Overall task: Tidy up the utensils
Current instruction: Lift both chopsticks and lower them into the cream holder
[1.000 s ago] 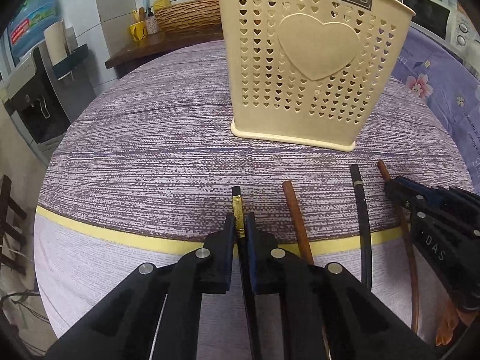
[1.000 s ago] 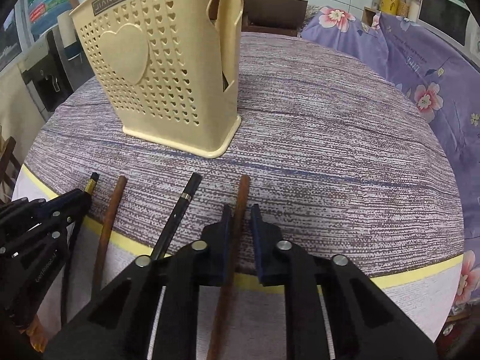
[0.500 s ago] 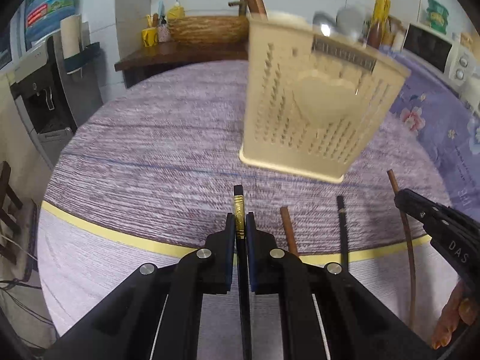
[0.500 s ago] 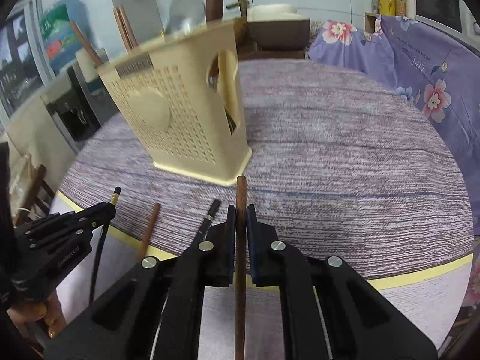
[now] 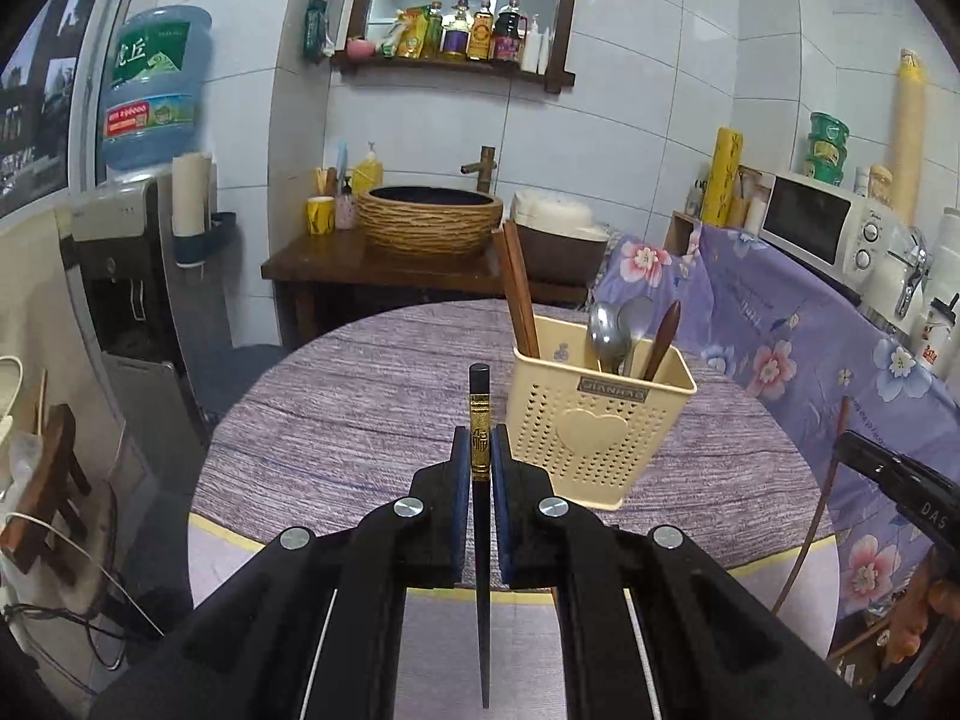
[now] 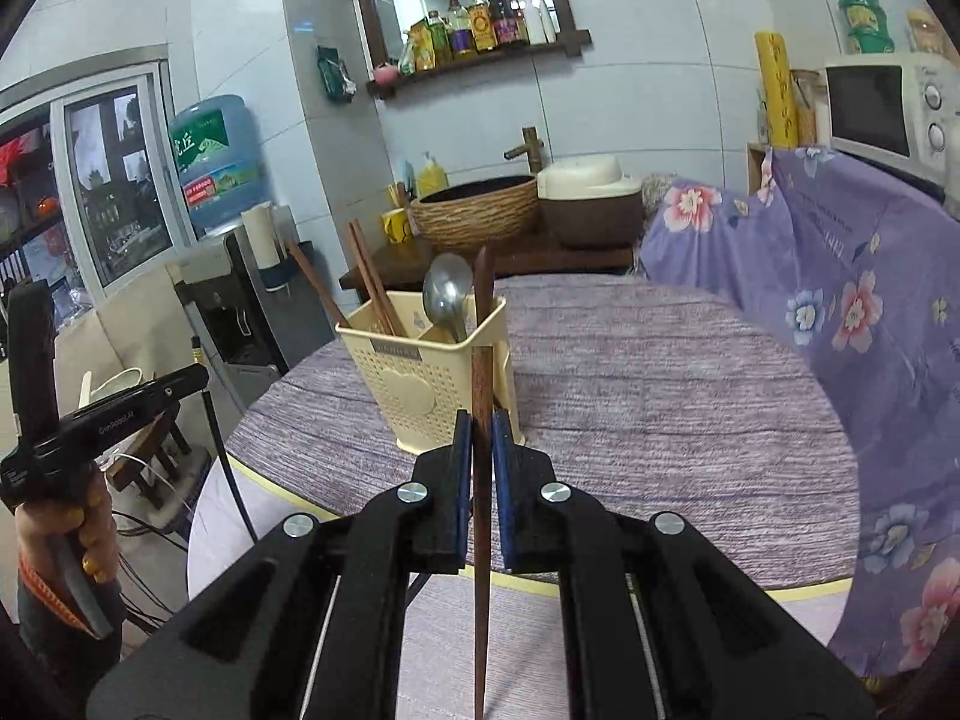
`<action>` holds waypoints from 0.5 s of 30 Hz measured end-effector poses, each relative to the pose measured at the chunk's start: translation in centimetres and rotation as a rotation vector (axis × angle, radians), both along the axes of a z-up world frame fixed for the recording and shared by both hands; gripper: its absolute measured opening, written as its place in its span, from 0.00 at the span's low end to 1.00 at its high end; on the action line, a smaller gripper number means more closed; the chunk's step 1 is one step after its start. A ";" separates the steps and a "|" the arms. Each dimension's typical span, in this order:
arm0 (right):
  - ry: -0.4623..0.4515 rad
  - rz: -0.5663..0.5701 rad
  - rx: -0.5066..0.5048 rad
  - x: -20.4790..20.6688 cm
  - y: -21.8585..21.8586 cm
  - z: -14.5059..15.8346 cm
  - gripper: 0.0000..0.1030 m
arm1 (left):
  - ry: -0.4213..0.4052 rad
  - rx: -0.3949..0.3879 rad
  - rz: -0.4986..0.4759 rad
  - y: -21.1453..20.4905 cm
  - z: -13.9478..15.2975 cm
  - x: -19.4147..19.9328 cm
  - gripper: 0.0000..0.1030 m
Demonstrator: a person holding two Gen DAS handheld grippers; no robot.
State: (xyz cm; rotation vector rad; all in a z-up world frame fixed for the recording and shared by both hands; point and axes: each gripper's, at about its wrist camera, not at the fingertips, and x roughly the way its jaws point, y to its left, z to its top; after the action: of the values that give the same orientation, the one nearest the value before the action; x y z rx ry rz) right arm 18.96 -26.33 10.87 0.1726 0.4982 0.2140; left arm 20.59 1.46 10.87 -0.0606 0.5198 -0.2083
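Note:
My left gripper (image 5: 480,450) is shut on a black chopstick with a gold band (image 5: 479,402) and holds it upright, high above the round table. My right gripper (image 6: 478,438) is shut on a brown wooden chopstick (image 6: 482,312), also lifted upright. The cream perforated utensil holder (image 5: 591,438) stands on the table ahead, right of the black chopstick; it holds brown chopsticks (image 5: 519,294), metal spoons (image 5: 612,330) and a wooden handle. It also shows in the right wrist view (image 6: 414,384), just behind the brown chopstick. Each gripper shows in the other's view (image 5: 900,480) (image 6: 120,414).
The table has a purple striped cloth (image 6: 660,390) with a yellow edge band. A floral purple cover (image 5: 810,348) drapes the counter at right with a microwave (image 5: 822,228). A water dispenser (image 5: 144,276) stands at left, a wicker basin (image 5: 429,219) behind.
Both grippers have risen from the table and tilted up, each lifting its chopstick off the cloth. The holder now appears farther and lower, its top opening visible.

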 end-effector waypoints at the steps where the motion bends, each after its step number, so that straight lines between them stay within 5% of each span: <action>1: 0.000 0.001 -0.003 0.0 -0.1 0.1 0.08 | 0.002 0.001 0.001 0.0 -0.1 0.3 0.08; 10: -0.017 0.015 -0.002 -0.1 -0.3 1.0 0.08 | -0.020 -0.009 -0.014 0.0 0.9 -0.1 0.08; 15: -0.071 0.030 -0.017 0.9 0.0 4.4 0.08 | -0.042 -0.028 -0.034 -0.6 3.8 0.8 0.08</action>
State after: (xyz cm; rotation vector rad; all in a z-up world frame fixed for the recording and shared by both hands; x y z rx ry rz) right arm 19.86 -26.32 15.32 0.1409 0.4317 0.2443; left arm 21.36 0.85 14.67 -0.0743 0.4767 -0.2495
